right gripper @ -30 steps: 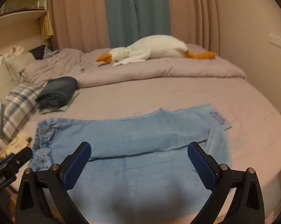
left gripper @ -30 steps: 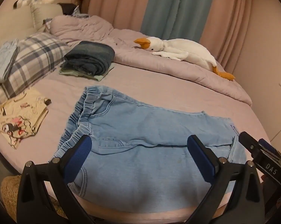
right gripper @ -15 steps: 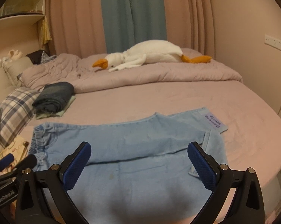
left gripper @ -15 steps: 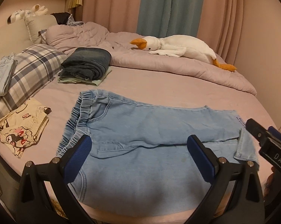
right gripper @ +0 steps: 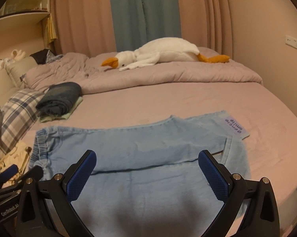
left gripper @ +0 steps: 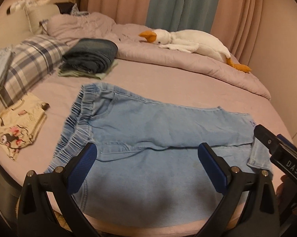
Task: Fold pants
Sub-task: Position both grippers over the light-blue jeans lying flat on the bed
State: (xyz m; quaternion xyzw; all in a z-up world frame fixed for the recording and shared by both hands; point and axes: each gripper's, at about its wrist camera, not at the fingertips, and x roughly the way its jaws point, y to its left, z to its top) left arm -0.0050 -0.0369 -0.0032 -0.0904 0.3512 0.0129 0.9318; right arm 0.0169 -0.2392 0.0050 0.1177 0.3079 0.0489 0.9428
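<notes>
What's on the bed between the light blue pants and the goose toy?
Only bare pink sheet, then the rumpled duvet under the goose; the right wrist view shows it past the pants.

The bed (left gripper: pixel 168 83), sheeted in mauve-pink, fills the frame. Light blue jeans (left gripper: pixel 158 138) lie flat at lower centre. At left sit a plaid pillow (left gripper: pixel 30 63), folded dark jeans (left gripper: pixel 91 57) and a printed cream garment (left gripper: pixel 16 128); a rumpled duvet (left gripper: pixel 168 59) crosses the top.
</notes>
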